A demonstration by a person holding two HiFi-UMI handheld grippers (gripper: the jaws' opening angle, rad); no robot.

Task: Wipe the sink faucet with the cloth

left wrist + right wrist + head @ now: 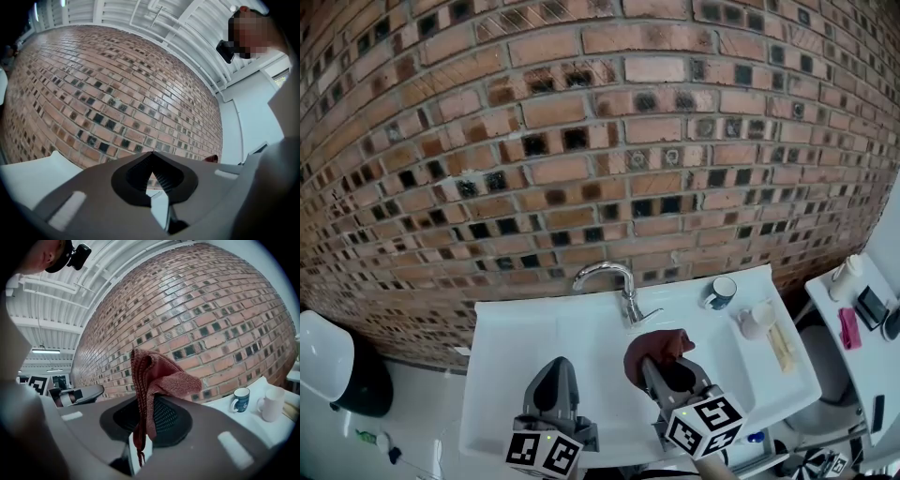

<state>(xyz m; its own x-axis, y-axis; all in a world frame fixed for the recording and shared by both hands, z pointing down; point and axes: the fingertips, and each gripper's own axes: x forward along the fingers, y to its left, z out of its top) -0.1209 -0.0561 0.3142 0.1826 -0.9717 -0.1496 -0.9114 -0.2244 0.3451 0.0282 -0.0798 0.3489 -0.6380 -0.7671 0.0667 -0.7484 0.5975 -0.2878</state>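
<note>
Left tool (555, 370) has its jaws closed tip to tip with nothing between them, over the white sink (511, 356). Chrome faucet (617, 279) stands at the sink's back edge by the brick wall (581, 141). Right tool (664, 367) is clamped on 1 red cloth (659, 345), bunched over the basin near the faucet base. Blue mug (720, 293) and white cup (757, 320) sit on the sink's right ledge.

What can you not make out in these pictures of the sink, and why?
Basin floor below the faucet: head view, covered by the cloth and right gripper.
Faucet: outside both gripper views.
Print on the blue mug: right gripper view, too small.
Dark thing on the side table: head view, cut off by the right edge.
</note>
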